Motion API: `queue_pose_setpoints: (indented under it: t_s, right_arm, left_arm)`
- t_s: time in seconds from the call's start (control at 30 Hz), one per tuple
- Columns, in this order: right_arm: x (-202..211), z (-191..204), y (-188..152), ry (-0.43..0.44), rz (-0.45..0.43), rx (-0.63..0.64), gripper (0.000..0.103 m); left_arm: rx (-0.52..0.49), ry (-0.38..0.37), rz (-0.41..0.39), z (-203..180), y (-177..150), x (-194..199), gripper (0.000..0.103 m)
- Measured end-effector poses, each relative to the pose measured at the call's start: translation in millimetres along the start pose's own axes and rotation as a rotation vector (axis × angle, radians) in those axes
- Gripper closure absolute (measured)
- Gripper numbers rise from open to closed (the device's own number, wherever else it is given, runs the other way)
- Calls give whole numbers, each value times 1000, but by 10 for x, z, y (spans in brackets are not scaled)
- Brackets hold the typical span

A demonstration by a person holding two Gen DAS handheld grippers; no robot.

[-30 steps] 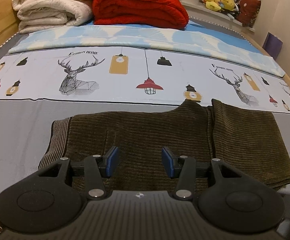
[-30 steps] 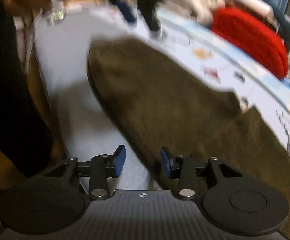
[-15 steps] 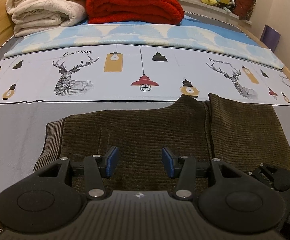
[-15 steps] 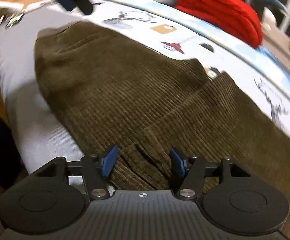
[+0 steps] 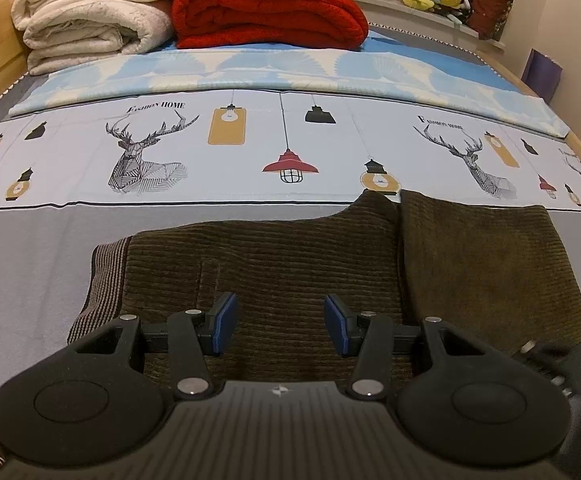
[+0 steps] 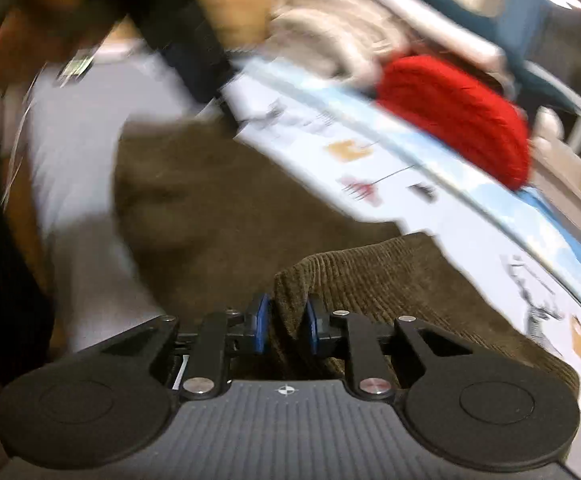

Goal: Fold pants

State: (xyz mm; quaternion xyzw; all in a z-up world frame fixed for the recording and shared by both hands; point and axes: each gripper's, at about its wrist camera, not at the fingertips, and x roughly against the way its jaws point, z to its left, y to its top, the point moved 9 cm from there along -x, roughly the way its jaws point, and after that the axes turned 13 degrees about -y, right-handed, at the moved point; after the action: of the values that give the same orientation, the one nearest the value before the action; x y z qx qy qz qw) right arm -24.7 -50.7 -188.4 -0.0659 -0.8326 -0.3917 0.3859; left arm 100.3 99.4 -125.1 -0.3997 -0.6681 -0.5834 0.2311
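Your right hand-held gripper (image 6: 287,330) has just gone from spread to pinching: half a second ago its blue pads stood wide apart over the cloth, and now they press a raised ridge of the dark olive-brown corduroy pants (image 5: 330,272) between them. In the right wrist view the fabric stands up in a small peak just in front of the pads, and the rest of the picture is blurred, so you are probably already moving with it.

Your left hand-held gripper (image 5: 277,330) remains spread, with its blue pads well apart, and it hovers over the middle of the pants without holding anything. It has hardly moved in the last second.

The pants lie flat on the grey part of the bed sheet (image 5: 30,264), already folded partly, with the striped waistband (image 5: 104,276) at the left and a doubled layer at the right. Behind them you see the printed bedspread with deer and lamps (image 5: 150,152), a folded red blanket (image 5: 266,4) and a folded cream blanket (image 5: 90,8).

This grip means, in my judgement, that the next fold begins now: you carry the right end over toward the waistband. Take care that both layers come together.
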Motion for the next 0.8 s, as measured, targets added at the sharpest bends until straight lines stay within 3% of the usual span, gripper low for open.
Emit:
queue_pose_setpoints:
  t_s: [0.03, 0.1, 0.2, 0.3, 0.37, 0.43, 0.5, 0.6, 0.7, 0.8]
  right_arm:
    - [-61, 33, -79, 10, 38, 14, 78]
    - [-27, 3, -61, 2, 26, 2, 77]
    - [178, -269, 131, 42, -41, -176, 73]
    - [259, -561, 147, 24, -66, -331, 67]
    - [145, -596, -8, -13, 0, -311, 67]
    - [-102, -387, -397, 10, 185, -144, 67]
    - [-65, -368, -464, 2, 162, -116, 65]
    - [170, -660, -332, 4, 85, -273, 65]
    - [317, -1095, -421, -114, 60, -381, 65]
    - [291, -1503, -857, -265, 189, -478, 65]
  left_arm:
    - [0, -1, 0, -6, 0, 0, 50]
    - [0, 0, 0, -8, 0, 0, 50]
    - [1, -3, -3, -12, 9, 3, 50]
    - [2, -4, -1, -19, 14, -7, 50]
    - [-5, -8, 1, -42, 19, -22, 50]
    - [-16, -10, 6, -91, 24, -49, 50]
    - [-25, -15, 11, -152, 23, -71, 50]
    - [-41, -27, 14, -253, 34, -102, 50]
    - [-63, -33, 19, -359, 39, -153, 50]
    - [-79, -38, 29, -441, 36, -204, 50]
